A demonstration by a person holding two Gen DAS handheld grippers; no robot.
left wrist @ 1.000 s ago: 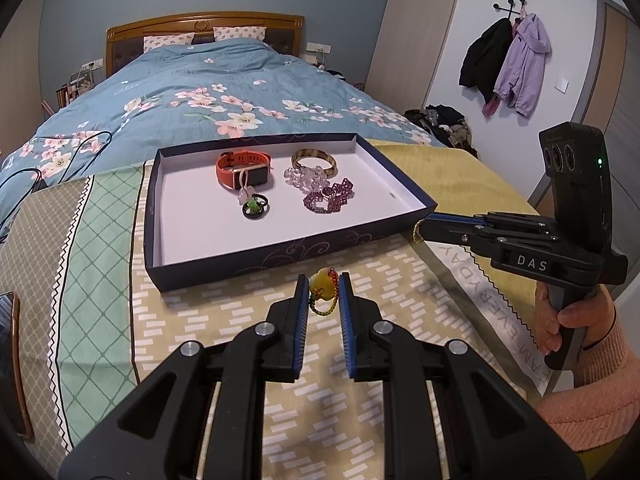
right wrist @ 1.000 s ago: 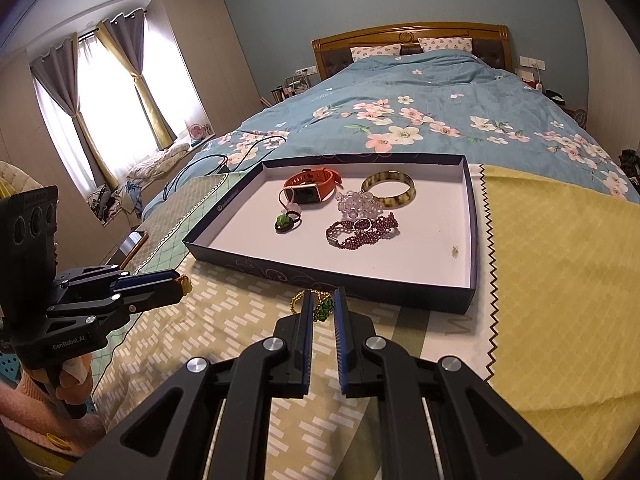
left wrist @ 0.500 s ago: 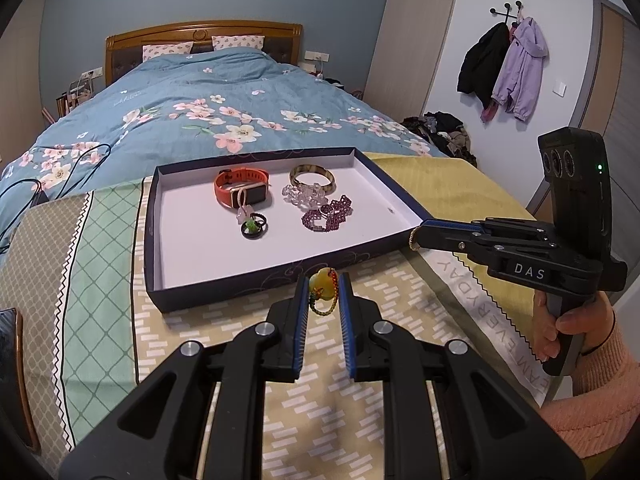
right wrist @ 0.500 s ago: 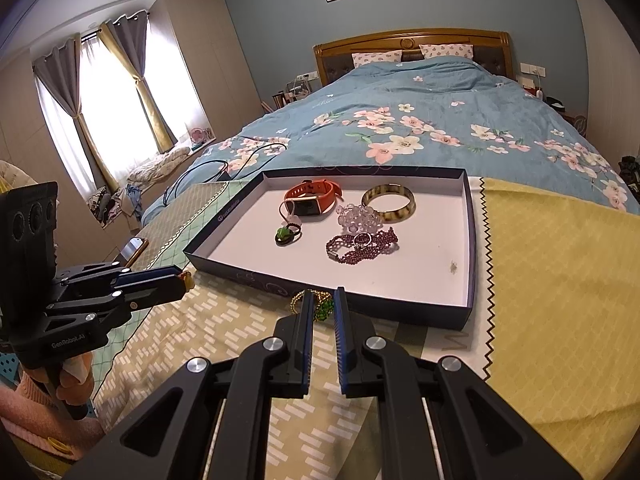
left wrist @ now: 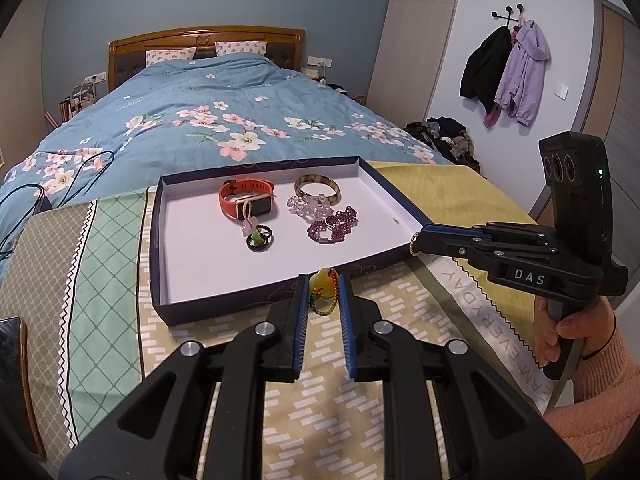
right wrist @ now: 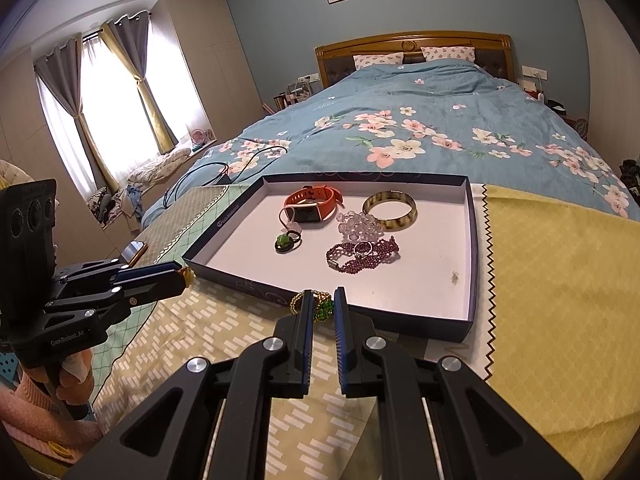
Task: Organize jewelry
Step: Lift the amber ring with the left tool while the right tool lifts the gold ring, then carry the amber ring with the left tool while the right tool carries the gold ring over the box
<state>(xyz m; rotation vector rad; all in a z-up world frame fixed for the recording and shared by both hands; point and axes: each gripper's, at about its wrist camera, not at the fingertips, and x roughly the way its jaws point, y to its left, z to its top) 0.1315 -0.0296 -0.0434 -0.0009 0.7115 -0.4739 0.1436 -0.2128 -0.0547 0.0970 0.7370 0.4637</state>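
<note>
A dark blue tray (left wrist: 240, 300) (right wrist: 474, 260) with a white floor lies on the bed cover. In it are an orange watch (left wrist: 246, 196) (right wrist: 316, 200), a tortoiseshell bangle (left wrist: 316, 178) (right wrist: 390, 224), a clear crystal bracelet (left wrist: 310, 206), a purple bead bracelet (left wrist: 332, 228) (right wrist: 362, 254) and a green-stone ring (left wrist: 259, 238). My left gripper (left wrist: 324, 282) (right wrist: 182, 276) hovers before the tray's near wall, shut on a yellow pendant (left wrist: 322, 280) with a beaded cord. My right gripper (right wrist: 322, 300) (left wrist: 418, 240), by the tray's near right corner, is shut on a gold and green bead bracelet (right wrist: 324, 308).
The tray rests on patterned cloths: beige brick print (left wrist: 320, 420), green lattice (left wrist: 104, 272) and yellow (right wrist: 560, 300). A phone (right wrist: 134, 250) lies at the left edge. Black cables (left wrist: 60, 172) trail over the blue floral duvet. A hand in a pink sleeve (left wrist: 580, 360) holds each gripper.
</note>
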